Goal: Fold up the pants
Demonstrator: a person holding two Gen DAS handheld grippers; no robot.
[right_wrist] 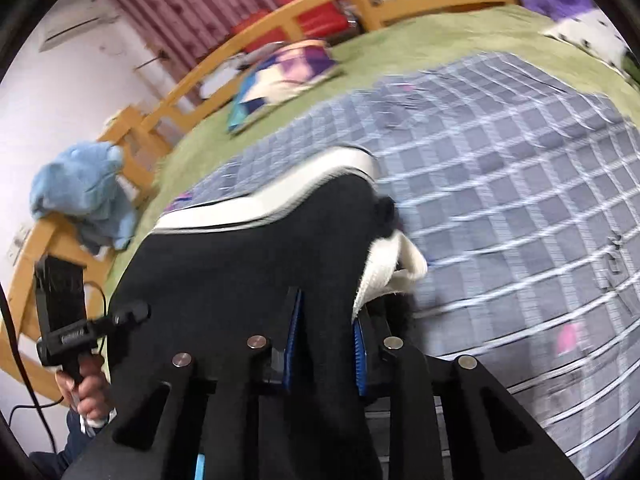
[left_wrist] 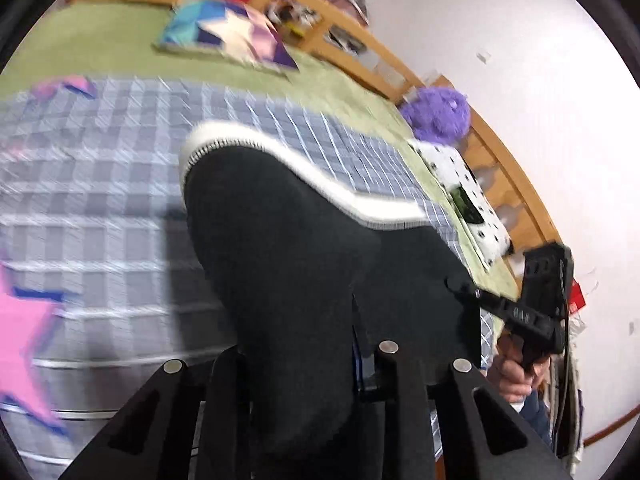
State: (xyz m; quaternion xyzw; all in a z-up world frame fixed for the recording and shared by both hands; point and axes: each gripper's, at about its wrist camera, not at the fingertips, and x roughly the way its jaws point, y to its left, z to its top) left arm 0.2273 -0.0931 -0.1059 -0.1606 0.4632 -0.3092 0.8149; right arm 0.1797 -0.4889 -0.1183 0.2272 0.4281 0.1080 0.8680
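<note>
Black pants (left_wrist: 280, 240) with a white band along one edge (left_wrist: 304, 164) hang lifted over the checked blanket (left_wrist: 100, 184). My left gripper (left_wrist: 296, 344) is shut on the black cloth, which covers its fingers. My right gripper (right_wrist: 326, 320) is shut on the pants (right_wrist: 240, 264) too; its blue-padded fingers (right_wrist: 294, 336) clamp the fabric beside a bunched white cuff (right_wrist: 396, 268). Each view shows the other gripper in the person's hand, the right one (left_wrist: 540, 304) and the left one (right_wrist: 68, 320). Both views are motion-blurred.
The bed has a green sheet (left_wrist: 120, 32) and a wooden rail (right_wrist: 280, 24). On it lie a colourful star cushion (left_wrist: 228, 34), a purple plush (left_wrist: 436, 112), a spotted white item (left_wrist: 460, 184) and a blue plush (right_wrist: 84, 192). White wall on the right (left_wrist: 540, 60).
</note>
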